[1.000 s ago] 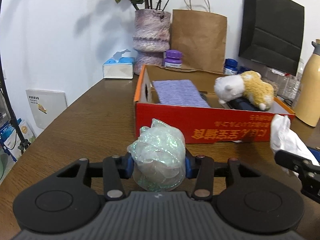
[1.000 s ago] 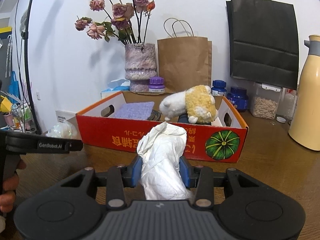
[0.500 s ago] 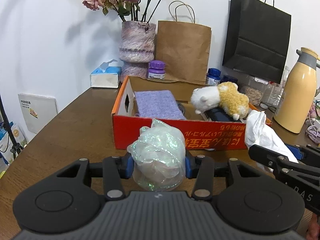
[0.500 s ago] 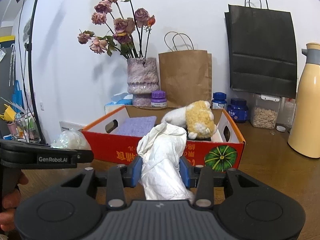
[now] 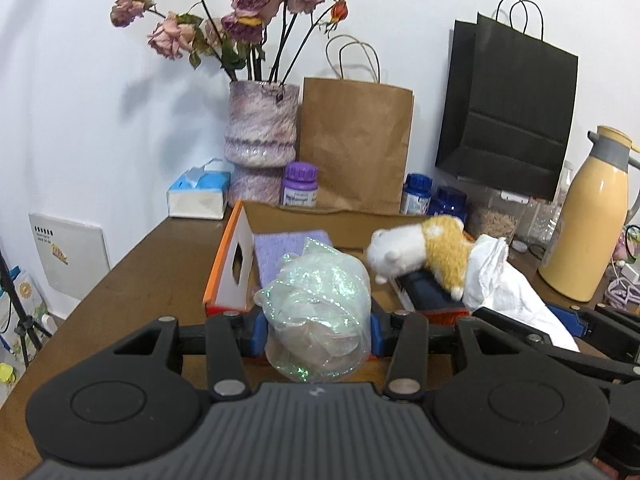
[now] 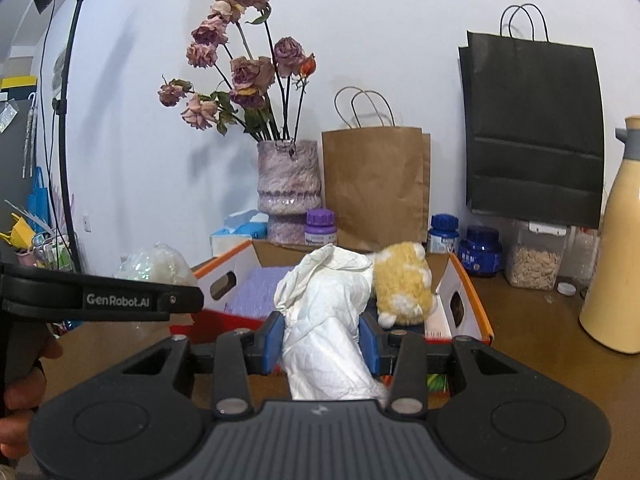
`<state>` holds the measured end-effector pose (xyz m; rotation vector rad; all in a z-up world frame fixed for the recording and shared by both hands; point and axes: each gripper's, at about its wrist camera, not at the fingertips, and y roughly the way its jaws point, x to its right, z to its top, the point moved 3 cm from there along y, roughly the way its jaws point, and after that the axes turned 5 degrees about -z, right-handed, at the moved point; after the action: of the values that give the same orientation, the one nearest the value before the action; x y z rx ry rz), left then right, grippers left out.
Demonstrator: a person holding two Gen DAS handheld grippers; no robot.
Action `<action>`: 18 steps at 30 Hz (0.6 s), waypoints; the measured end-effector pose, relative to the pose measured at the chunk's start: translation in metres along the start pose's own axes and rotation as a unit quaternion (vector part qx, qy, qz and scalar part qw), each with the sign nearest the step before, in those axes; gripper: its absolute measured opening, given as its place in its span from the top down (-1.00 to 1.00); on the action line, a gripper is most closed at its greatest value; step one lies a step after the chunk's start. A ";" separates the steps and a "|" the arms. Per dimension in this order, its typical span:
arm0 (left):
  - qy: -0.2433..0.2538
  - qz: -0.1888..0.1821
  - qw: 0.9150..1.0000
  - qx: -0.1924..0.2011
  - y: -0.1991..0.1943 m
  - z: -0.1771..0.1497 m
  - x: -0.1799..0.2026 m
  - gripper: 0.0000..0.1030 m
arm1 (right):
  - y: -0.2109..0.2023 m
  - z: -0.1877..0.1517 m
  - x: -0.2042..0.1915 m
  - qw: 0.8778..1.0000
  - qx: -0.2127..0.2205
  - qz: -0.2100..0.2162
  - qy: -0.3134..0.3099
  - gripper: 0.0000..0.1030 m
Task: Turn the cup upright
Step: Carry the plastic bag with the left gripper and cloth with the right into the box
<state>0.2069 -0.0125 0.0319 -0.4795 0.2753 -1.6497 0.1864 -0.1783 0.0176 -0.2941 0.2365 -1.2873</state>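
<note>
My left gripper (image 5: 316,330) is shut on a crumpled, clear, iridescent plastic thing (image 5: 316,304); whether it is a cup and which way it faces I cannot tell. It hangs above the front left corner of the red box (image 5: 224,280). My right gripper (image 6: 324,346) is shut on a wad of white crumpled paper (image 6: 324,320), held up before the box. The right wrist view shows the left gripper's side (image 6: 100,300) at the left with the plastic thing (image 6: 156,266) above it. In the left wrist view the white wad (image 5: 504,284) is at the right.
The red box holds a plush toy (image 5: 424,252) and a purple cloth (image 5: 280,248). Behind it stand a vase of dried roses (image 5: 260,136), a tissue box (image 5: 198,196), jars, a brown paper bag (image 5: 356,144) and a black bag. A yellow thermos (image 5: 588,220) stands right on the wooden table (image 5: 140,280).
Both grippers have risen and moved closer to the box, each still holding its load. The left gripper has also shifted right, from the table's left part to the box's front corner.
</note>
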 end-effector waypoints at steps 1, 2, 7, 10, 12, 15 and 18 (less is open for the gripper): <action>-0.001 0.000 1.000 0.002 0.001 0.003 0.000 0.09 | 0.002 0.003 0.000 1.000 0.003 -0.001 -0.001 0.24; -0.002 0.000 1.000 0.003 0.003 0.005 0.000 0.09 | 0.004 0.005 -0.001 1.000 0.006 -0.001 -0.001 0.24; -0.011 -0.005 1.000 0.012 0.013 0.016 0.001 0.09 | 0.016 0.018 -0.003 1.000 0.014 0.000 -0.001 0.24; -0.019 -0.003 1.000 0.018 0.021 0.024 -0.001 0.09 | 0.025 0.024 -0.004 1.000 0.017 0.000 0.000 0.24; -0.023 -0.001 0.999 0.022 0.026 0.029 -0.001 0.09 | 0.030 0.028 -0.004 1.000 0.020 -0.003 0.002 0.24; -0.027 0.002 0.999 0.030 0.032 0.036 -0.003 0.09 | 0.039 0.035 -0.004 1.000 0.026 -0.007 0.002 0.24; -0.033 0.002 0.999 0.034 0.040 0.042 -0.005 0.10 | 0.050 0.039 -0.003 1.000 0.026 -0.007 0.005 0.24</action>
<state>0.2617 -0.0089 0.0503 -0.4796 0.1706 -1.6309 0.2438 -0.1597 0.0375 -0.2455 0.2092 -1.3063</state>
